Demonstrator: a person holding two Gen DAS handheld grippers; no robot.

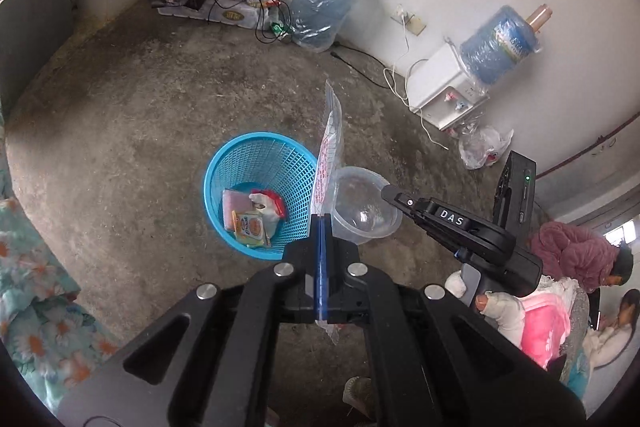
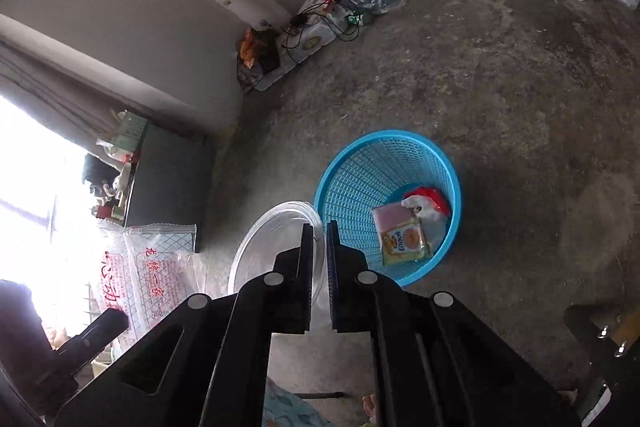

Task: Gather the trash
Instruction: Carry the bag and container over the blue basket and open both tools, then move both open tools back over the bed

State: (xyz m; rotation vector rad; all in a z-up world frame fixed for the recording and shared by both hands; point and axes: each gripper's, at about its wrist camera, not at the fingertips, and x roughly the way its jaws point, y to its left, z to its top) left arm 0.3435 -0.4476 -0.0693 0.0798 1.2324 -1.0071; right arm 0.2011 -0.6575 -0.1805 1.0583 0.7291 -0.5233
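Observation:
A blue mesh basket (image 1: 224, 163) stands on the concrete floor and holds a snack packet (image 1: 251, 228) and a red and white wrapper (image 1: 267, 203). My left gripper (image 1: 321, 221) is shut on a clear plastic bag with red print (image 1: 330, 147), held edge-on above the floor just right of the basket. My right gripper (image 2: 320, 227) is shut on the rim of a clear plastic bowl (image 2: 264, 243), held just left of the basket (image 2: 348, 171). The bag (image 2: 148, 267) and bowl (image 1: 360, 203) each show in the other view.
Two large water bottles (image 1: 324, 7) and a white dispenser (image 1: 440, 87) stand by the wall with cables (image 1: 360, 63). A crumpled plastic bag (image 1: 480, 147) lies near the dispenser. A floral bedspread (image 1: 32, 287) is at left. People sit at far right (image 1: 580, 267).

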